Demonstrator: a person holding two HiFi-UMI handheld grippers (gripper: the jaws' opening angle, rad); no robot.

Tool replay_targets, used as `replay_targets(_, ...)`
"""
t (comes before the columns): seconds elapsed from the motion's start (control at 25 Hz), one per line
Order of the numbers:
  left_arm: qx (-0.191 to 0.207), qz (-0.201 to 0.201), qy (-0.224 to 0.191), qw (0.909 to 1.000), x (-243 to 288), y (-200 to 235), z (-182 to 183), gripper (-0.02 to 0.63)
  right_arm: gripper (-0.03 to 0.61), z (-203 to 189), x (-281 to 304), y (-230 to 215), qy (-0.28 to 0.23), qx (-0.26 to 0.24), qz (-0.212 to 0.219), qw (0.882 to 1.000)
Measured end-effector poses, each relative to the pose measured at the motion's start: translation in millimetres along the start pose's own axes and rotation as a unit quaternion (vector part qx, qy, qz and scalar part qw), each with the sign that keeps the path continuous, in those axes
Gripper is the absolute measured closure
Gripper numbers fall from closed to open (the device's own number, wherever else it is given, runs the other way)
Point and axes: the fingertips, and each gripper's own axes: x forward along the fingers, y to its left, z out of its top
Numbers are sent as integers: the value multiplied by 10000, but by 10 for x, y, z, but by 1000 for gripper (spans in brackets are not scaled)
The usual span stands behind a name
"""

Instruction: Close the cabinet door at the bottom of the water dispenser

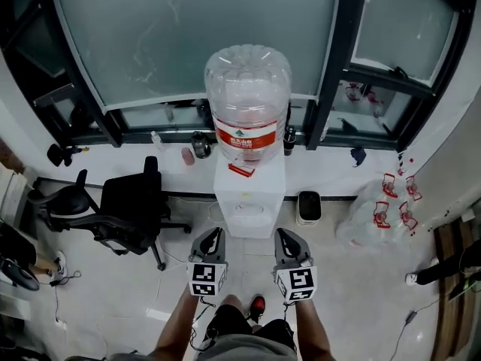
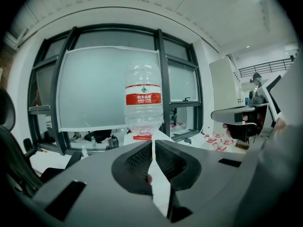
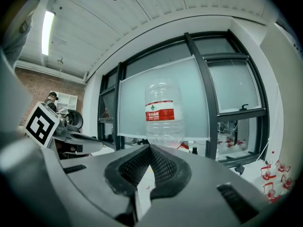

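Dispenser (image 1: 249, 195) ahead; left claw (image 1: 219, 232) closed, empty; right claw (image 1: 280, 233) seemingly closed too.

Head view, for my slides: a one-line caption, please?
Left gripper and right gripper, both shut, face a white water dispenser bearing a clear red-labelled plastic bottle.

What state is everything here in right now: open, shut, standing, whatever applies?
water dispenser: upright on the floor by the window ledge.
water bottle: seated neck-down on top of it.
cabinet door: hidden from these angles, cannot tell.
left gripper: shut, nothing held.
right gripper: shut, nothing held.
office chair: upright, unoccupied.
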Motion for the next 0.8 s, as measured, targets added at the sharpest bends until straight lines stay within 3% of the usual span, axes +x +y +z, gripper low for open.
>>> replay_targets(0.8,39,160,-305,9994,-303,41,281,574,561,48,-108,152,-20,-153,154,9998)
